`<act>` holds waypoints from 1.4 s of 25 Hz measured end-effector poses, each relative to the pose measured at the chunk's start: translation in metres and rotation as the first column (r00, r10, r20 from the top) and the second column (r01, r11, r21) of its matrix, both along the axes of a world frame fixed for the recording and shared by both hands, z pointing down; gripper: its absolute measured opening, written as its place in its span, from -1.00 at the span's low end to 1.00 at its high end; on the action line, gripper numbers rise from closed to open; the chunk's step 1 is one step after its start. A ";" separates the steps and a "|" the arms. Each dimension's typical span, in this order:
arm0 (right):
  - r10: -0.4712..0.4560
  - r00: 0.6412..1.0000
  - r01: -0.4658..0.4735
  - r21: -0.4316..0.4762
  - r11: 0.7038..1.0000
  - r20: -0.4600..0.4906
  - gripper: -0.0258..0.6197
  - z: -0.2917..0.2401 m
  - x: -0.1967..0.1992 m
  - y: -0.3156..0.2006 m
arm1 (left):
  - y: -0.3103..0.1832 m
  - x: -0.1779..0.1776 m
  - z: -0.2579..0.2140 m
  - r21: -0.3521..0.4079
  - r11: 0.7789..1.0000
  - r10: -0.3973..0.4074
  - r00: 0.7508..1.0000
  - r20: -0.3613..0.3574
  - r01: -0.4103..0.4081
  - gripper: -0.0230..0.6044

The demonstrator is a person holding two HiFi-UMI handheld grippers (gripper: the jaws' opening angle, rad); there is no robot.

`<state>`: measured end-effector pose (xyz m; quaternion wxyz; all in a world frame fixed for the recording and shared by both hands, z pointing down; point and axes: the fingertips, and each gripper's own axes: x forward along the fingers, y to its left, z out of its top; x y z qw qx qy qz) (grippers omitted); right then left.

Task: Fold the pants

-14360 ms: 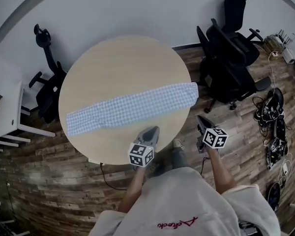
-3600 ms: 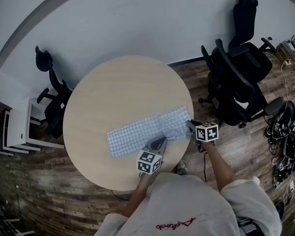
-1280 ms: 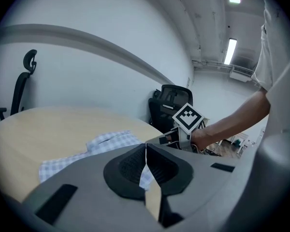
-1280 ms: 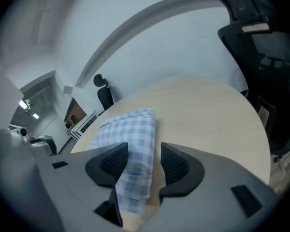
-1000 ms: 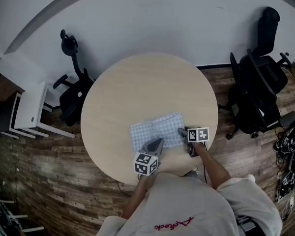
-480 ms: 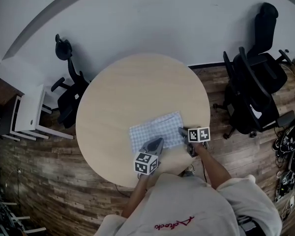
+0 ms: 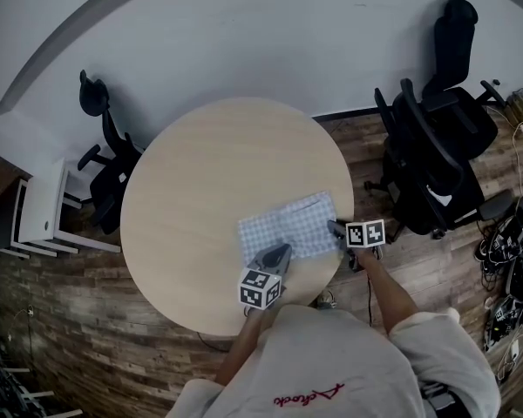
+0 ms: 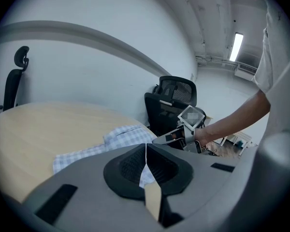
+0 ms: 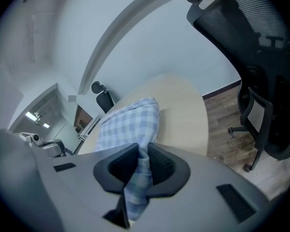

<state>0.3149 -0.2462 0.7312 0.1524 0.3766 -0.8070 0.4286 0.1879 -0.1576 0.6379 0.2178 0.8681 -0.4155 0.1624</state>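
Head view: pants (image 7: 289, 226) near table (image 7: 205, 168) edge

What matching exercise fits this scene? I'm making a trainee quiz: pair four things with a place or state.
1 checked pants
2 right gripper
3 round table
4 black office chair

a beside the table
b shut on checked cloth
c folded, near the table's edge
d pale, mostly bare top

Pairs: 1-c; 2-b; 3-d; 4-a.
Right gripper's jaws have just been closing on the cloth.

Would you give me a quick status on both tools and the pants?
Right tool just closed, clamped on pants edge. Left tool shut on near edge. Pants folded small on table. Nothing in the way.
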 end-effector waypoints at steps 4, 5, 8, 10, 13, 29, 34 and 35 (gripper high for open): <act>-0.002 1.000 0.003 0.025 1.000 -0.015 -0.68 -0.010 -0.004 0.004 | 0.003 -0.005 -0.001 0.006 1.000 -0.008 1.000 -0.009 0.008 -0.82; -0.005 1.000 0.006 0.034 0.999 -0.016 -0.68 -0.015 -0.006 0.006 | 0.004 -0.007 -0.002 0.008 1.000 -0.008 1.000 -0.012 0.008 -0.82; -0.014 1.000 0.014 0.065 0.998 0.003 -0.68 -0.038 -0.016 0.012 | 0.007 -0.013 -0.006 0.014 1.000 0.001 1.000 -0.028 0.000 -0.82; -0.024 0.999 0.022 0.084 0.996 0.027 -0.68 -0.057 -0.028 0.017 | 0.012 -0.016 -0.007 0.018 1.000 0.012 0.999 -0.040 -0.012 -0.82; -0.043 0.998 0.038 0.106 0.994 0.044 -0.68 -0.084 -0.054 0.030 | 0.021 -0.025 -0.008 0.022 0.999 0.026 0.998 -0.059 -0.025 -0.82; -0.177 0.962 0.205 0.123 0.971 -0.207 -0.68 -0.100 -0.272 0.059 | 0.063 -0.193 -0.009 0.023 0.981 -0.188 0.976 -0.109 0.192 -0.82; -0.238 0.883 0.269 0.020 0.963 -0.405 -0.68 -0.027 -0.326 0.070 | 0.088 -0.265 0.000 0.003 0.953 -0.301 0.949 -0.092 0.303 -0.82; -0.244 0.860 0.274 0.003 0.962 -0.448 -0.68 -0.013 -0.333 0.071 | 0.093 -0.281 0.001 -0.002 0.946 -0.322 0.943 -0.086 0.323 -0.82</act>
